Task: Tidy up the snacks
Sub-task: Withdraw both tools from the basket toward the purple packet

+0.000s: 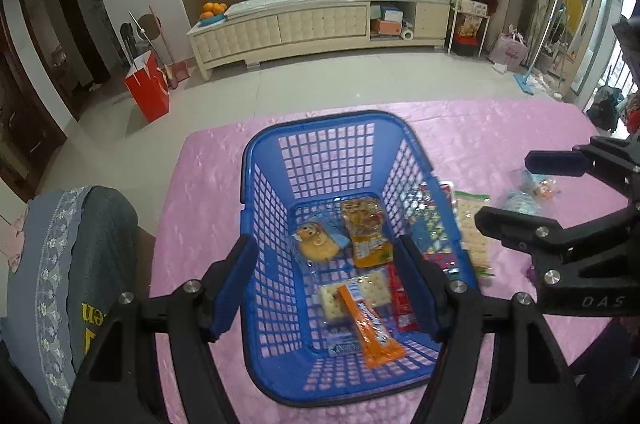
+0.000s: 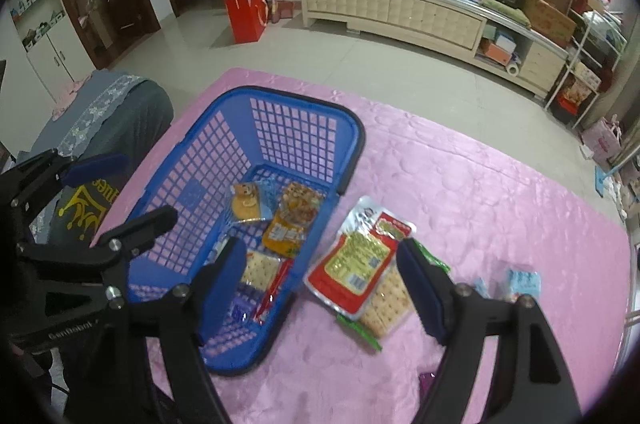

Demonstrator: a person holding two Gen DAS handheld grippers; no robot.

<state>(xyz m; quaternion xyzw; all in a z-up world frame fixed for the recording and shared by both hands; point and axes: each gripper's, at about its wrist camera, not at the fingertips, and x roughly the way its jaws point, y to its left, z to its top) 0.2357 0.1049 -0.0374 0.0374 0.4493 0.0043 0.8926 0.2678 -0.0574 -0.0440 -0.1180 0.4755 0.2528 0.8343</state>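
Observation:
A blue plastic basket (image 1: 320, 116) (image 2: 256, 90) stands on the pink table. Inside lie a bear cake packet (image 1: 314, 242) (image 2: 248, 202), an orange-yellow packet (image 1: 366, 228) (image 2: 288, 224), a cracker packet (image 1: 354, 294), an orange stick (image 1: 374, 328) and a red stick (image 1: 402, 304). My left gripper (image 1: 330, 290) (image 2: 120, 192) hangs open above the basket, nothing between its fingers. To the basket's right, a red packet (image 2: 356, 264) rests on a cracker packet (image 2: 386, 300) (image 1: 474, 228), with a light blue packet (image 2: 520, 282) (image 1: 528, 192) beyond. My right gripper (image 2: 322, 286) (image 1: 524, 192) is open above them, empty.
A chair draped with grey clothing (image 1: 80, 264) (image 2: 112, 112) stands against the table's left edge. The pink cloth (image 2: 480, 204) stretches bare to the far right. On the floor beyond are a red bag (image 1: 148, 90) and a long cream cabinet (image 1: 320, 24).

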